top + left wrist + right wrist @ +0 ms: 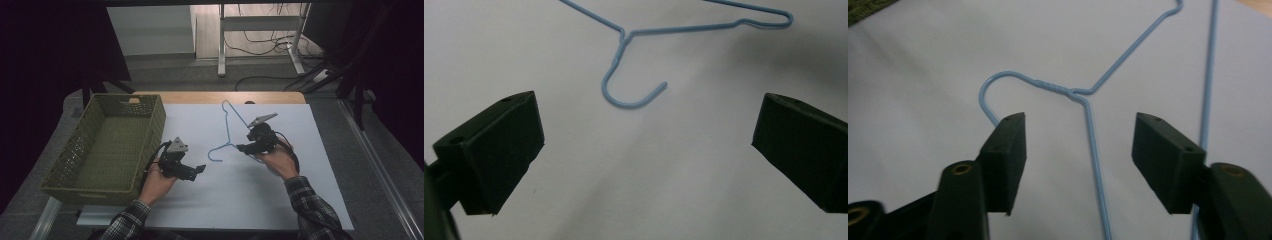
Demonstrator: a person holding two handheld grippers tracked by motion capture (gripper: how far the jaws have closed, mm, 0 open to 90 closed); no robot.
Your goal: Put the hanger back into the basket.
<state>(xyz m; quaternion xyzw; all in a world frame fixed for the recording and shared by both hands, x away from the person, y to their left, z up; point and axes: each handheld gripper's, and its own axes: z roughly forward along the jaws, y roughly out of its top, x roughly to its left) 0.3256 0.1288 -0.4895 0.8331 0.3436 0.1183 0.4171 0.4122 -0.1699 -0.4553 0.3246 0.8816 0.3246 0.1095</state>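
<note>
A blue wire hanger (229, 131) lies flat on the white table top (280, 195), near the middle, with its hook at about seven o'clock from the rest of the frame. The right gripper (245, 148) sits at roughly four o'clock from the hook, low over the hanger's shoulder. In the right gripper view its jaws stand partly spread, and one straight arm of the hanger (1093, 150) runs up between them toward the twisted neck at twelve o'clock; the pads do not press on the wire, though how close they hover above it is hard to judge from this angle. The left gripper (199, 169) rests at about eight o'clock from the hook, well apart from it. In the left gripper view its jaws are spread wide over bare table, with the hook (631, 87) ahead at twelve o'clock. A green woven basket (150, 145) stands just beside the left hand (156, 182), at its nine o'clock
</note>
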